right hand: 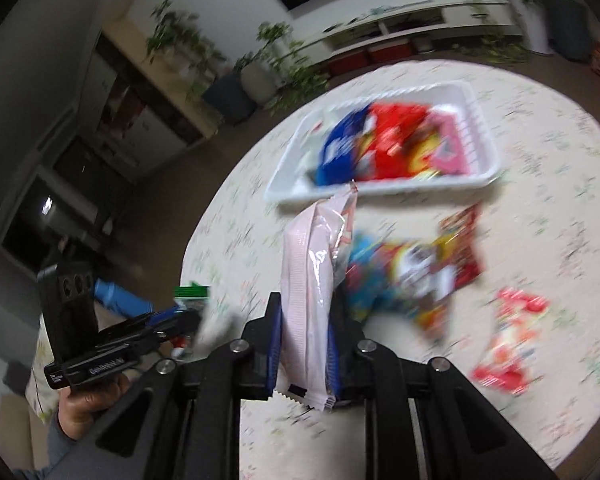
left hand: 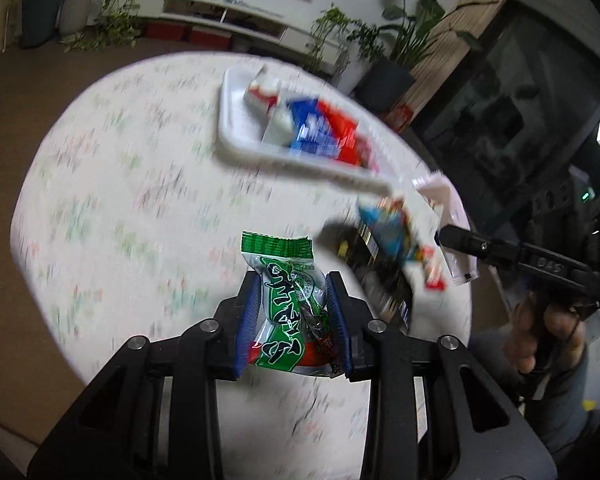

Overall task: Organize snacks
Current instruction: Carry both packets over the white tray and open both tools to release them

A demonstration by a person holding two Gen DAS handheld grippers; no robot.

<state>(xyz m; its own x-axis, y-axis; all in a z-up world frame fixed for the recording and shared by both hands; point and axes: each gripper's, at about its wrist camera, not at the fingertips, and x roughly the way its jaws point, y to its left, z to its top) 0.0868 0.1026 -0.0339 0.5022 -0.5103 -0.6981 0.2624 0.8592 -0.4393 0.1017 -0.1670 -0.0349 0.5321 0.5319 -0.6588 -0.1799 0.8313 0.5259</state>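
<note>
My left gripper (left hand: 294, 280) is shut on a green snack packet (left hand: 288, 292), held above the flowered tablecloth. My right gripper (right hand: 306, 304) is shut on a pale pink packet (right hand: 310, 276) that stands up between its blue pads. A white tray (right hand: 380, 190) lies farther back on the round table, with blue, red and pink packets inside. In the left wrist view the tray (left hand: 236, 148) is ahead, and the right gripper (left hand: 446, 236) comes in from the right with its pink packet (left hand: 456, 256). In the right wrist view the left gripper (right hand: 188, 320) shows at the left.
A colourful blue-and-red packet (right hand: 412, 276) lies loose on the table in front of the tray, and a red packet (right hand: 508, 340) lies to its right. The table edge curves close on the left. Potted plants and low shelves stand beyond. Both views are motion-blurred.
</note>
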